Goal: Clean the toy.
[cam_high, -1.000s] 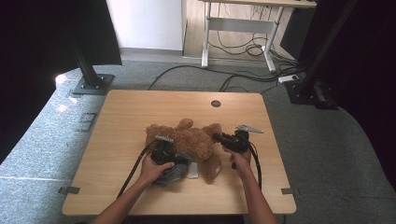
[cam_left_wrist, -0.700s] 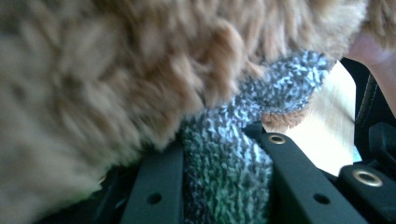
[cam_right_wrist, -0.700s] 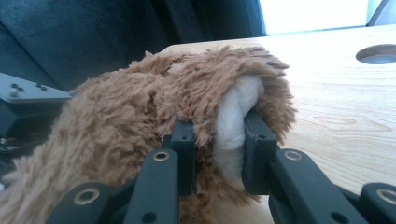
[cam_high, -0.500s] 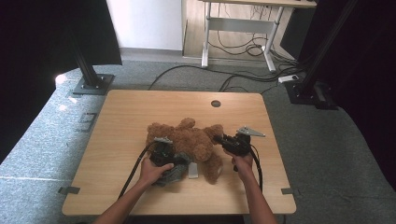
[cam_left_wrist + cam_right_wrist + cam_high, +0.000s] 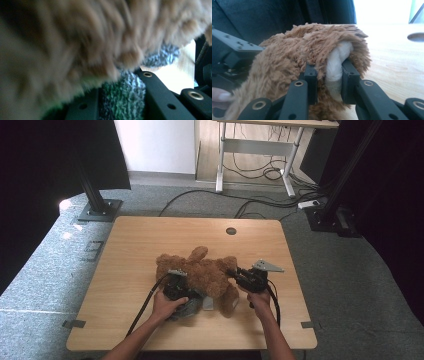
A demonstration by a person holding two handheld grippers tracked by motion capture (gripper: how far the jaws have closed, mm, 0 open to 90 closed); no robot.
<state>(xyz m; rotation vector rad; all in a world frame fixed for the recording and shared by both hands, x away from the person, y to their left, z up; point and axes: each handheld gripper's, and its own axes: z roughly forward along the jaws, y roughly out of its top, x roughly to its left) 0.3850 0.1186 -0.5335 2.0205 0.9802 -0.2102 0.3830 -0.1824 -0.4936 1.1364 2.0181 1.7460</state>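
The right gripper (image 5: 328, 82) clamps its 2 black jaws on a cream-padded paw of the 1 brown teddy bear (image 5: 207, 275), right of centre in the high view. The left gripper (image 5: 122, 100), at lower centre-left in that view, is pinched on 1 grey-green knitted garment (image 5: 123, 96) that lies under the bear's fur. The bear lies sprawled in the middle of the 1 wooden table (image 5: 150, 235), 1 hand (image 5: 167, 305) behind each gripper, 2 in all.

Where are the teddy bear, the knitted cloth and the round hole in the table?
teddy bear (image 5: 212, 275), high view, on its furry belly.
knitted cloth (image 5: 122, 100), left gripper view, between the jaws.
round hole (image 5: 231, 231), high view, on its dark centre.
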